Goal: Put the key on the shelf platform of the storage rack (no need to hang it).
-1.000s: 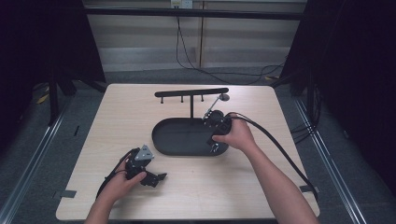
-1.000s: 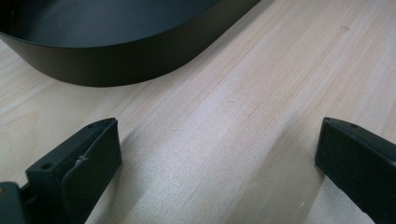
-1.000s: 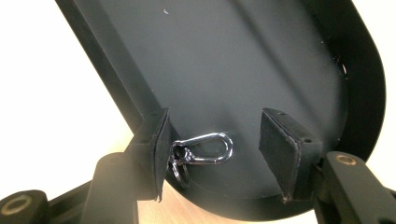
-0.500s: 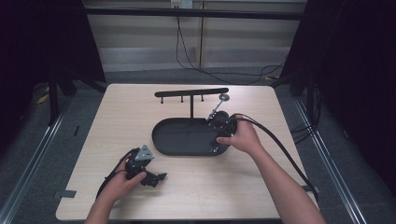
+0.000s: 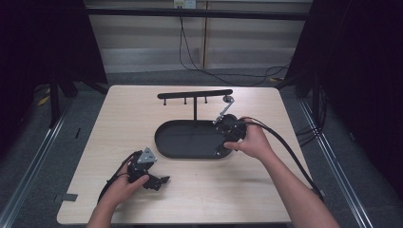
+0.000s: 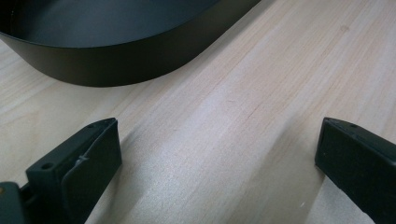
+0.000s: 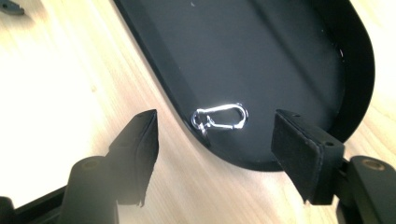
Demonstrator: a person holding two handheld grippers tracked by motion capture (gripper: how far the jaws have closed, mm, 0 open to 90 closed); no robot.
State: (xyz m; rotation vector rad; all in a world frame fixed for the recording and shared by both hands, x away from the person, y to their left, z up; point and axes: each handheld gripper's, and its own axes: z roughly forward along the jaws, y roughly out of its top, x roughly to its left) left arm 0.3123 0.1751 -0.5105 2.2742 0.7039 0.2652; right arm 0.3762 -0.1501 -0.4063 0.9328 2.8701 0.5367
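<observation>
A small silver clasp (image 7: 219,117) lies inside the black oval tray (image 5: 190,153), close to its rounded end. My right gripper (image 7: 213,122) hovers over that end with its jaws open on either side of the clasp and apart from it. In the high view the right gripper (image 5: 224,141) sits at the tray's right end, held by a hand. My left gripper (image 5: 160,182) rests low over the table at the front left, open and holding nothing. In its own view the left gripper (image 6: 219,128) faces bare wood, with the tray wall (image 6: 121,65) beyond.
A black T-shaped stand (image 5: 195,95) with short pegs rises behind the tray. Cables trail from both grippers across the wooden table (image 5: 123,118). Dark curtains and metal rails surround the table.
The right hand and its gripper have shifted slightly to the right at the tray's end. The left gripper has stayed where it was.
</observation>
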